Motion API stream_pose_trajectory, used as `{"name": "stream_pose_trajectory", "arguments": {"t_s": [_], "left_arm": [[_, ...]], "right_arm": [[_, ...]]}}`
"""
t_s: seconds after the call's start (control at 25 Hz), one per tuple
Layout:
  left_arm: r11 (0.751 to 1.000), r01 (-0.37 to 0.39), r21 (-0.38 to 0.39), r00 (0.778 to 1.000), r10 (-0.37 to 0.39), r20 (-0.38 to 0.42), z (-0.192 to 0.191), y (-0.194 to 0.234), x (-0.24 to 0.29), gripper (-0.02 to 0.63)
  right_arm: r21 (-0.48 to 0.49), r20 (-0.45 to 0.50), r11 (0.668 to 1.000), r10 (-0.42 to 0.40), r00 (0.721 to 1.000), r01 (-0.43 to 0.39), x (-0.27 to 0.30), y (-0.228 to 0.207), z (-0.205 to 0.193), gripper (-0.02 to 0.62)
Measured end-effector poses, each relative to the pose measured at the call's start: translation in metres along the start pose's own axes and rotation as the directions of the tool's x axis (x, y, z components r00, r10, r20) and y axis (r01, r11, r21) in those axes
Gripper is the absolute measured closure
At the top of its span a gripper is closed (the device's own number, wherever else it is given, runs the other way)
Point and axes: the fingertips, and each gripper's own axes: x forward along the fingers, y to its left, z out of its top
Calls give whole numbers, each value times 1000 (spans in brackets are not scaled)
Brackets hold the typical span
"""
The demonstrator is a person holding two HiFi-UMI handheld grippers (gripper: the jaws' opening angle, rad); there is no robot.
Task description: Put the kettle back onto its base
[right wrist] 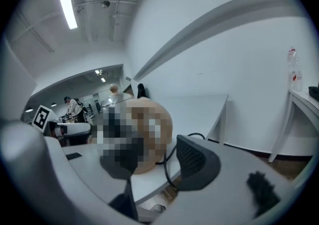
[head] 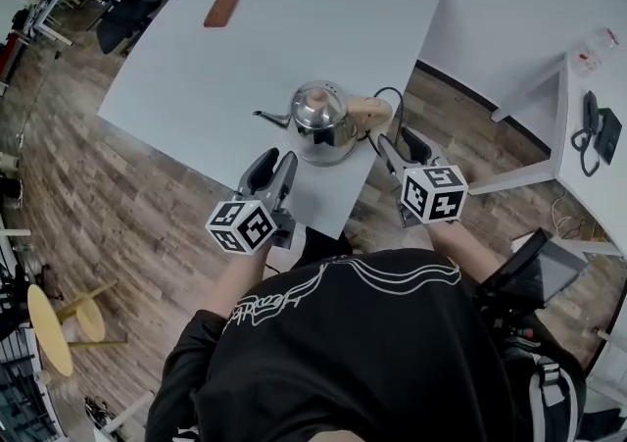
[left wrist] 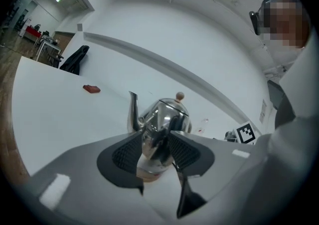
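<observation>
1. Kettle (head: 321, 122): it stands near the front edge of the white table (head: 196, 68), directly ahead of the person and between the two grippers. In the left gripper view a pale, wood-toned base (left wrist: 149, 173) shows under its shiny body, so I judge it is already seated there. How squarely it sits cannot be made out.
2. Long axis: the line from spout (head: 269, 118) to wooden handle (head: 370, 113) runs across the person, with the spout towards their left and the handle towards their right. A dark cord (head: 394, 95) loops out behind the handle side.
3. Left gripper (head: 277, 164): its jaws stand wide apart and grip nothing. Its own view looks straight at the kettle's body, framed between the ribbed pads (left wrist: 127, 155). The head view shows a gap of table between the fingertips and the kettle.
4. Right gripper (head: 404, 144): its jaws are also spread wide and empty. The handle sits just ahead of it, and one pad (right wrist: 197, 159) shows clear of the handle, with the cord passing beside it.
5. Nearer hand: the right gripper lies closest to the handle and the left faces the body below the spout. If the kettle needs nudging square, I judge the right gripper has the shorter reach, coming in along the handle's line.
6. Elsewhere: a small brown object (head: 221, 10) lies well apart, at the far side of the table.
</observation>
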Motion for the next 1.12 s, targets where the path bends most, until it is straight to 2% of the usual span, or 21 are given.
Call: {"name": "stream_pose_trajectory", "arguments": {"t_s": [0.16, 0.2, 0.24, 0.28, 0.36, 0.48, 0.64, 0.84, 1.12], "left_arm": [[995, 91, 43, 995, -89, -49, -14, -49, -23, 470], [994, 94, 59, 993, -90, -77, -18, -59, -29, 513], [994, 82, 72, 991, -73, -112, -21, -66, -34, 579], [994, 69, 81, 988, -57, -146, -24, -72, -39, 601], [991, 99, 92, 981, -82, -175, -26, -94, -50, 601], [974, 204, 99, 966, -185, -179, -26, -135, -65, 601], [954, 283, 96, 943, -259, -209, -38, -162, -97, 601], [940, 329, 90, 922, -299, -247, -64, -180, -166, 601], [927, 354, 122, 917, -319, -240, -73, -201, -243, 601]], "right_arm": [[-26, 53, 988, 155, 986, -154, -47, 38, 15, 391], [-30, 47, 983, 182, 982, -180, -57, 46, 15, 423], [-32, 31, 980, 197, 980, -196, -66, 52, 14, 581], [-32, 8, 978, 208, 978, -208, -73, 59, 10, 589], [-36, -39, 969, 241, 970, -243, -85, 76, 1, 591], [-12, -64, 956, 291, 955, -292, -106, 104, -13, 591], [39, -81, 952, 307, 948, -305, -133, 144, -36, 591], [39, -76, 958, 287, 955, -284, -183, 197, -71, 591], [48, -29, 958, 283, 959, -281, -236, 253, -95, 591]]}}
